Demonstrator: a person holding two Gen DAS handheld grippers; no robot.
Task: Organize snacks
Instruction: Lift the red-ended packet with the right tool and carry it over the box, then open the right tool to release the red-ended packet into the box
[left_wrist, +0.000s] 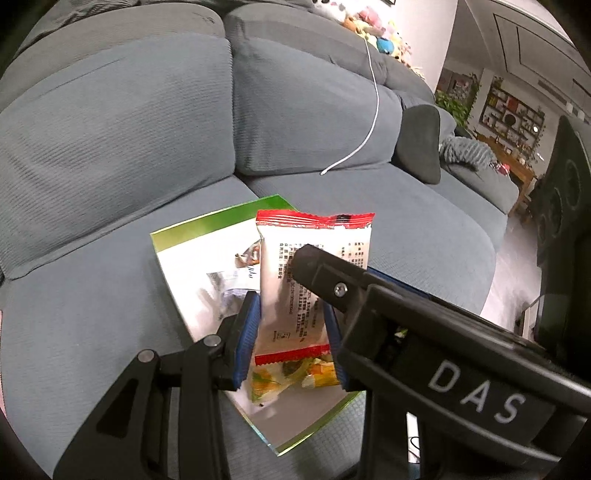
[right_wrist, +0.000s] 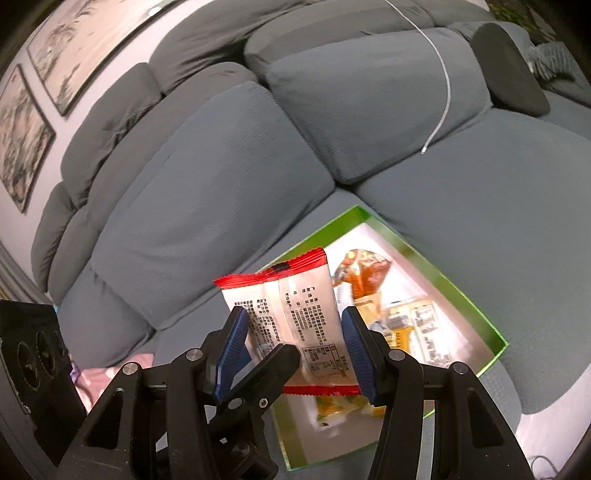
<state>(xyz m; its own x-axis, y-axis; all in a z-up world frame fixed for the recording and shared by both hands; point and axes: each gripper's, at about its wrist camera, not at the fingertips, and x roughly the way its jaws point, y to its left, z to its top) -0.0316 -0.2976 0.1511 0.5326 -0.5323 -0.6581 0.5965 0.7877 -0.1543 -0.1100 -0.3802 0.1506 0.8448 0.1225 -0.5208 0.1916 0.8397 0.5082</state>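
A white snack packet with red crimped ends (left_wrist: 306, 280) is held upright above a shallow green-rimmed box (left_wrist: 177, 236) that lies on the grey sofa seat. My left gripper (left_wrist: 291, 332) has its blue pads against both sides of the packet. My right gripper (right_wrist: 291, 347) also has its blue pads at the packet's (right_wrist: 295, 306) sides; the left pad shows a small gap. The right gripper's finger crosses the left wrist view (left_wrist: 332, 280). Other snack packets lie in the box (right_wrist: 491, 332), one orange (right_wrist: 365, 273) and one yellow-green (left_wrist: 291, 376).
Grey sofa back cushions (left_wrist: 122, 129) rise behind the box. A white cable (left_wrist: 373, 107) hangs down the cushions. A dark pillow (left_wrist: 421, 144) lies to the right. A black speaker (right_wrist: 29, 354) stands at the sofa's left end. Framed pictures (right_wrist: 74, 48) hang on the wall.
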